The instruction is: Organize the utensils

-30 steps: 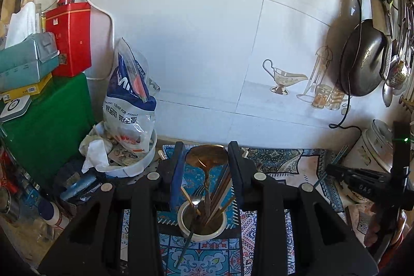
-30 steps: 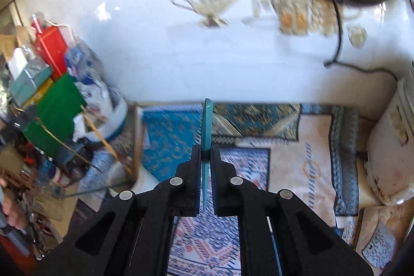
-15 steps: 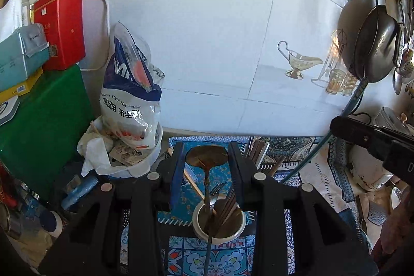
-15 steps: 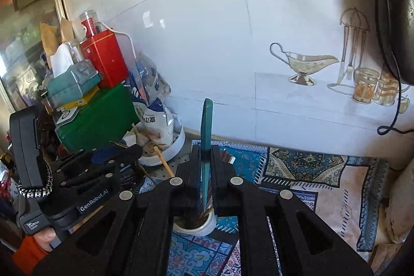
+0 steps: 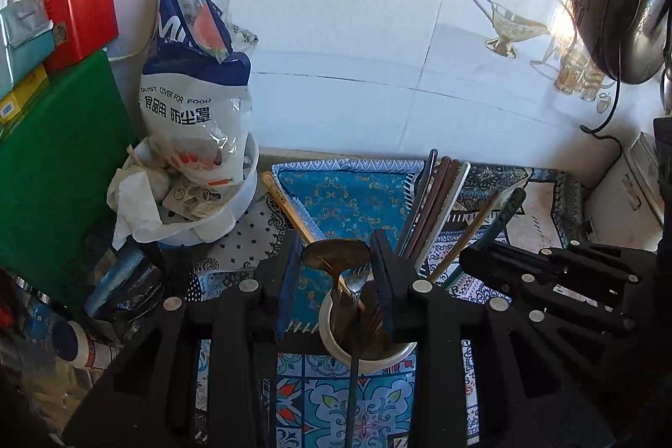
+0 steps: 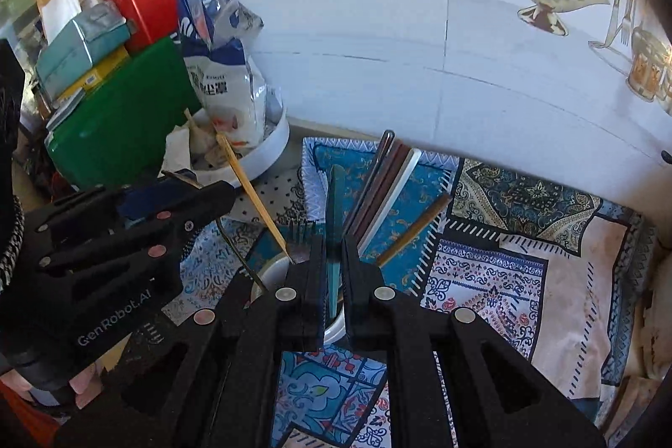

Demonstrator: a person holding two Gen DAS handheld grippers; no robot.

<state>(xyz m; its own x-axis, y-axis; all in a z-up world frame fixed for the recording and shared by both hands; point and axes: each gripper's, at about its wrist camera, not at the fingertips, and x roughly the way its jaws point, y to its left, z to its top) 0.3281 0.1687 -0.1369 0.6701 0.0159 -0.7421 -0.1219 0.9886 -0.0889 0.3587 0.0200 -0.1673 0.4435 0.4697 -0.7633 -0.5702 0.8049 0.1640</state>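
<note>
Teal utensil held over the white cup, cup already pretty stuffed

The round white cup (image 5: 369, 357) is seen on the patterned cloth (image 6: 504, 271) covering the desk, and it's packed: a brown spoon (image 5: 336, 255), a metal fork (image 5: 357, 278), a thin wooden stick (image 6: 252, 192) and a fanned bundle of flat chopsticks (image 5: 437, 204) in dark, brown and white. The right claw (image 6: 334, 271) is kept narrow, with a flat teal utensil (image 6: 333, 204) between its pads, right above the cup. The left claw (image 5: 336, 271) is spread wide around the spoon, nothing gripped. A white bowl (image 5: 235, 208) nearby is crammed with a crinkly plastic bag (image 5: 193, 78).
</note>
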